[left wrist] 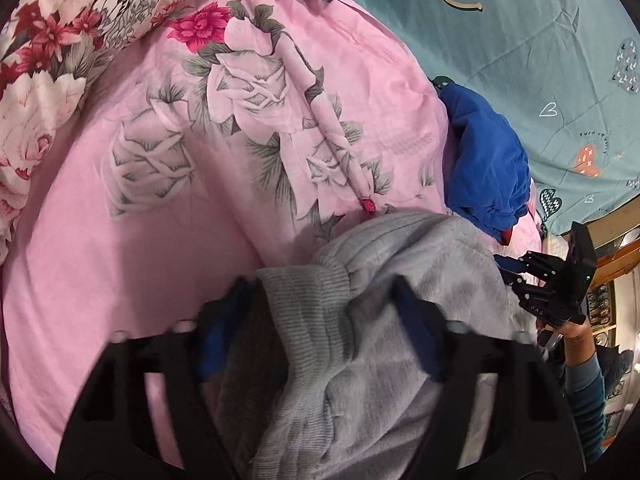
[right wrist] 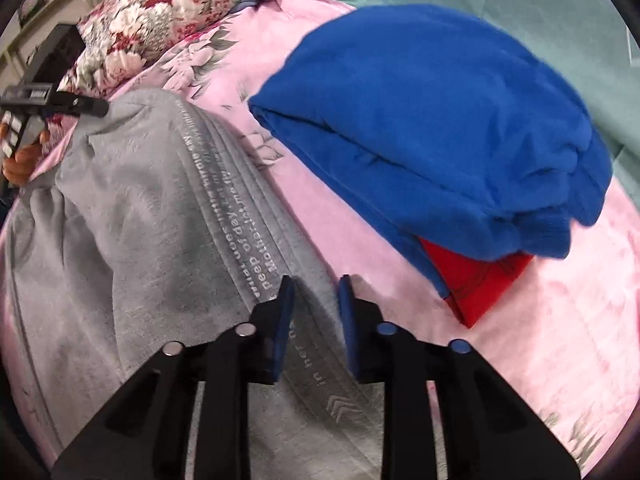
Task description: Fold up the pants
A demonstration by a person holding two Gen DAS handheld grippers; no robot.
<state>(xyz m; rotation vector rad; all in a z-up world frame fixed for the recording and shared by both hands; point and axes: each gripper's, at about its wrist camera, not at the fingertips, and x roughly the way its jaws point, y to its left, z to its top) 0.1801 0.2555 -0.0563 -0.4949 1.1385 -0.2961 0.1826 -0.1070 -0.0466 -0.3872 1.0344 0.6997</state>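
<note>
On pink floral bedsheet (left wrist: 160, 208) we've got soft grey fleece pants (right wrist: 132, 208), left gripper (left wrist: 320, 332) agape astride ribbed cuff, right gripper (right wrist: 314, 320) pinching printed side edge — keep edges aligned & taut.

Blue garment (right wrist: 432, 120) on red cloth (right wrist: 480, 280), floral pillow (right wrist: 160, 16) beyond.

Each tool is matte black with triangular cut-outs, round silver pins and blue pads: the left tool (left wrist: 320, 316) and the right tool (right wrist: 314, 312). A teal ribbed sleeve (left wrist: 588, 404) shows at lower right.
</note>
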